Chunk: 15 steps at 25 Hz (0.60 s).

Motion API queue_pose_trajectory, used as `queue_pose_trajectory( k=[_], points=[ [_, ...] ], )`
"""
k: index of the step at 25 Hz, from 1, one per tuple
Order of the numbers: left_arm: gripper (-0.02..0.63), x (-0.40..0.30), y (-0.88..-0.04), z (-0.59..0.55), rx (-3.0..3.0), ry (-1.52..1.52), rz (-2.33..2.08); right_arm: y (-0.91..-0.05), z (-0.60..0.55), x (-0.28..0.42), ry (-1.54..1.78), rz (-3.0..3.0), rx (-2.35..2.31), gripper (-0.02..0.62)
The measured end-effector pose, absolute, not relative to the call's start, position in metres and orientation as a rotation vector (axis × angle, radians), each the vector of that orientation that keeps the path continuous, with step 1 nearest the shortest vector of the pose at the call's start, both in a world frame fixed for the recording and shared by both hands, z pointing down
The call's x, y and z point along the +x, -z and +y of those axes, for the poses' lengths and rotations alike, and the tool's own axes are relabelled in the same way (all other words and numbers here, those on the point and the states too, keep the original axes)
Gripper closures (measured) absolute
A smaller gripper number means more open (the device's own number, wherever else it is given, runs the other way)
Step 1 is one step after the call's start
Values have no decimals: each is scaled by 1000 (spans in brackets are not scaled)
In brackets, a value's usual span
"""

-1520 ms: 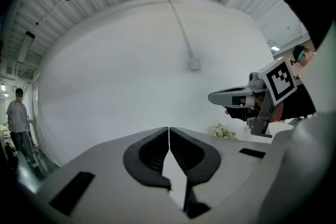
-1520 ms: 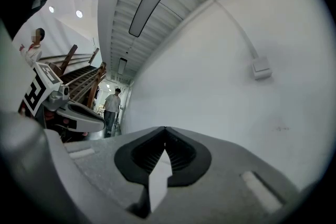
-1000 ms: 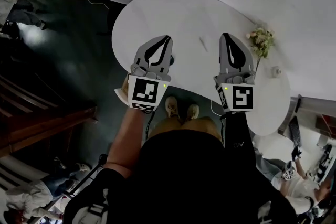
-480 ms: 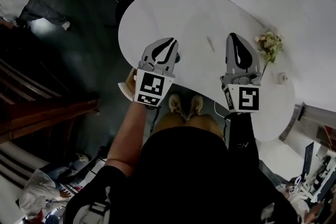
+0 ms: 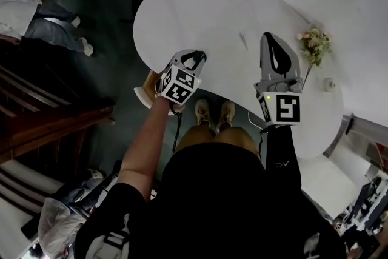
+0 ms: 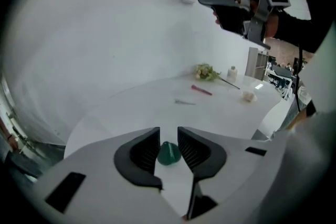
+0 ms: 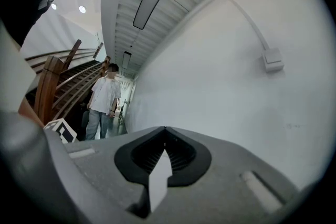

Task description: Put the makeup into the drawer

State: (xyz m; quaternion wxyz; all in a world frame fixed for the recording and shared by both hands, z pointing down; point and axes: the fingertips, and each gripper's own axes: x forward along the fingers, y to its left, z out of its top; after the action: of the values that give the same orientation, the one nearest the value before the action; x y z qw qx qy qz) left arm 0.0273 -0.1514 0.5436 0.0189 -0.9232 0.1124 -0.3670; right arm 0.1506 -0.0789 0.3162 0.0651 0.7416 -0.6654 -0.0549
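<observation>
A small green teardrop-shaped makeup sponge (image 6: pixel 168 153) sits on the white table (image 5: pixel 212 9) near its front left edge. My left gripper (image 6: pixel 168 134) tilts down over it; its jaws have just been opening and stand apart on either side of the sponge without pressing it. In the head view the left gripper (image 5: pixel 197 56) covers the sponge. My right gripper (image 5: pixel 271 38) hangs level above the table, shut and empty, and faces a white wall in its own view (image 7: pixel 165 131). A red stick (image 6: pixel 201 90) and a thin grey stick (image 6: pixel 184 103) lie farther back.
Dried flowers (image 5: pixel 315 44) and a small white bottle (image 5: pixel 329 83) stand at the table's right end. A tan, white-edged thing (image 5: pixel 147 89), perhaps the drawer, juts out below the table's left edge. A person (image 7: pixel 102 102) stands by the stairs; dark floor lies to the left.
My left gripper has dropped toward the table and tipped downward, and its jaws have gone from shut to apart. The right gripper has barely moved.
</observation>
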Motion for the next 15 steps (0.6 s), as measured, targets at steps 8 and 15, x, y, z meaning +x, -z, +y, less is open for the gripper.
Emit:
queue_pose_trajectory(
  k=[8,15],
  points=[
    [502,19,-606,-148,-2817,1371,305,-328,-80,146,134,-2017,2216,591],
    [502,15,-625,-151,-2802,1448,319,-333,-78,146,114,-2012,2211,591]
  ],
)
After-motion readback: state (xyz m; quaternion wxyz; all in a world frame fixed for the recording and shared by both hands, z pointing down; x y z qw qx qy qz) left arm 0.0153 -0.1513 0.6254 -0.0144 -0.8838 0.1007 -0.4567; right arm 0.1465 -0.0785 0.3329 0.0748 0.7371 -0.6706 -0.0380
